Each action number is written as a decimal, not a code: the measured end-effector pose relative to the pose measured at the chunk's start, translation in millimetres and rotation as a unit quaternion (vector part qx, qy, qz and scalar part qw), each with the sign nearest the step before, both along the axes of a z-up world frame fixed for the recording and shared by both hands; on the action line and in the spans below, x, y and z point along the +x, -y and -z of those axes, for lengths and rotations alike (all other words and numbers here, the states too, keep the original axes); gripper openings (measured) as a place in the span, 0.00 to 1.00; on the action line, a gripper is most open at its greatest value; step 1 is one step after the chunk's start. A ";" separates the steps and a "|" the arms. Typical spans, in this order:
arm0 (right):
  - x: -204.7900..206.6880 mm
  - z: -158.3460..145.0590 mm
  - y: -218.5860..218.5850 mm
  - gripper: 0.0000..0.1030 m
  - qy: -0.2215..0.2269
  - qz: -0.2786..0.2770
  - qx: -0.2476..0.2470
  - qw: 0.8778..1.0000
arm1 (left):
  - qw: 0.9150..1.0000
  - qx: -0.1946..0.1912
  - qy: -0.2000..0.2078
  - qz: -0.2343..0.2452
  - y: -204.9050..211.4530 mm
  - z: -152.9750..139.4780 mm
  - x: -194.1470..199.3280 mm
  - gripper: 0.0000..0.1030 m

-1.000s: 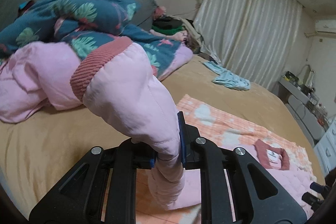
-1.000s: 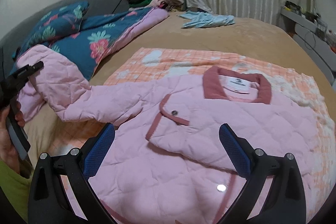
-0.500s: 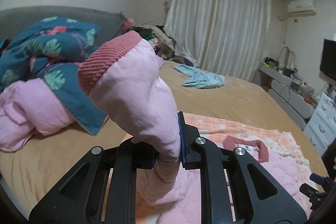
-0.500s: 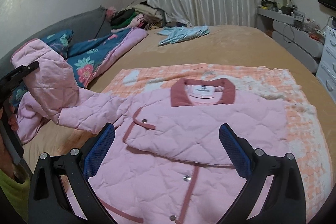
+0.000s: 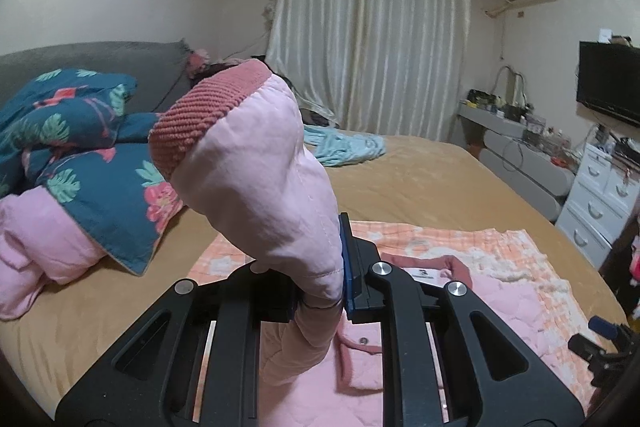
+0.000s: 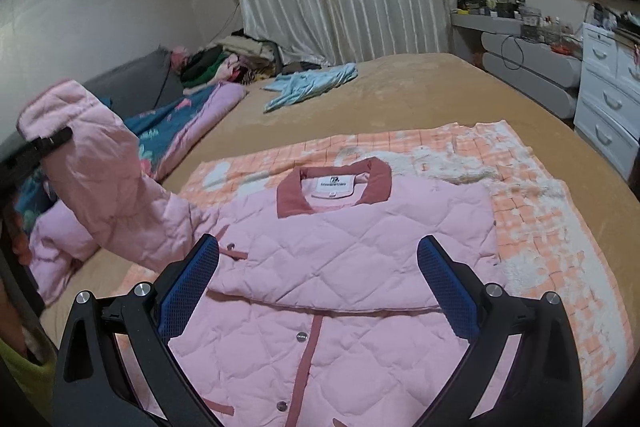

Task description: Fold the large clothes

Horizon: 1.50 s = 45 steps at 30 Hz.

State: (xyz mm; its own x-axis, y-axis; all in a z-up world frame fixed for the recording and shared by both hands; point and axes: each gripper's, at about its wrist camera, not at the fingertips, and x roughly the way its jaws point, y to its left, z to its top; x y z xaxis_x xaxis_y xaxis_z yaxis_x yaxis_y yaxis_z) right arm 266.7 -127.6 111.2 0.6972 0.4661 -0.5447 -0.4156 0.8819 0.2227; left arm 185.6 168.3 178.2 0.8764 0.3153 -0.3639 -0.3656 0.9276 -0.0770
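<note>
Pink jacket (image 6: pixel 344 247) collar shows rightward; left tongs (image 5: pixel 320 301) clamp its sleeve (image 5: pixel 260 183).

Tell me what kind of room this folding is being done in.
A home bedroom, almost certainly. The pink quilted jacket lies on a wide bed with a floral duvet bunched at its head. Long curtains hang behind, and a white chest of drawers and wall-mounted TV stand beside it.
</note>
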 end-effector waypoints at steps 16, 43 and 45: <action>15.4 4.1 48.4 0.96 0.007 0.058 -0.009 0.998 | 0.997 0.021 -0.030 0.064 73.1 21.7 40.4 0.09; 38.7 48.3 108.2 0.96 -0.042 0.116 0.008 0.992 | 0.962 0.059 -0.150 0.219 196.3 137.2 100.7 0.12; 39.5 51.0 110.0 0.96 -0.044 0.120 0.006 0.992 | 0.955 0.069 -0.169 0.233 204.9 149.9 105.1 0.13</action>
State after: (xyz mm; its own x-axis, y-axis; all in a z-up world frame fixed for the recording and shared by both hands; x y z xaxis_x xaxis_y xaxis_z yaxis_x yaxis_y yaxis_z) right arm 306.2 -237.7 60.1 0.7387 0.2996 -0.6038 -0.1727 0.9500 0.2601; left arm 290.8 -36.6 28.3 0.7736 -0.0159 -0.6335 0.1079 0.9884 0.1070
